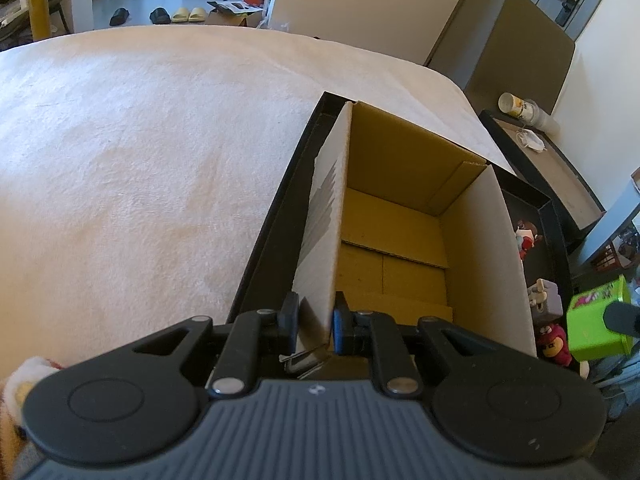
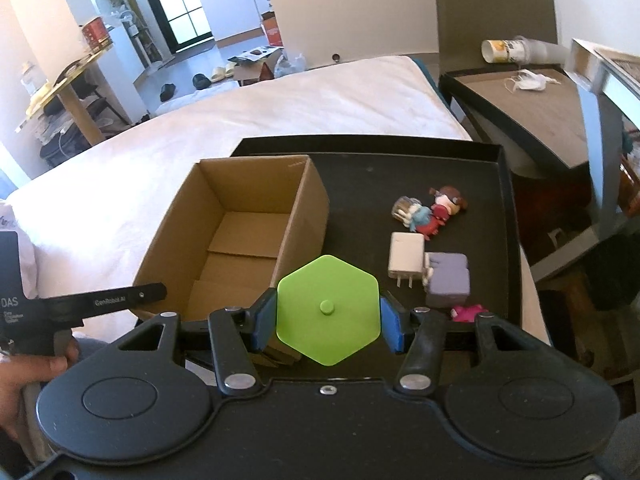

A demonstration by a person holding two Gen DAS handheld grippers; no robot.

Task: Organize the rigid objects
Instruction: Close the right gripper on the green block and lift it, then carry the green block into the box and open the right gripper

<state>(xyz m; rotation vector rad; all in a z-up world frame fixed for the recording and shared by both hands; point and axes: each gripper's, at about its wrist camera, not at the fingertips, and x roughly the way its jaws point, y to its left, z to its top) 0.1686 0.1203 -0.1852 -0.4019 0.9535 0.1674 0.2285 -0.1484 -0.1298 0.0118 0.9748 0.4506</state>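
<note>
Black hand-held gripper (image 2: pixel 328 320): blue pads (image 2: pixel 265 320), silver screws, ribbed grey housing, white "GenRobot.AI" lettering.

Right claw (image 2: pixel 328 316) grips green hexagonal box (image 2: pixel 328 310).

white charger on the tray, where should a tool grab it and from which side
Take the white charger across its two long flat sides, coming from above. It lies flat on the black tray with its prongs toward the camera. Its left side is free; the purple block sits close on the right near the prong end, so grip nearer the far end, where there looks to be more room.
</note>
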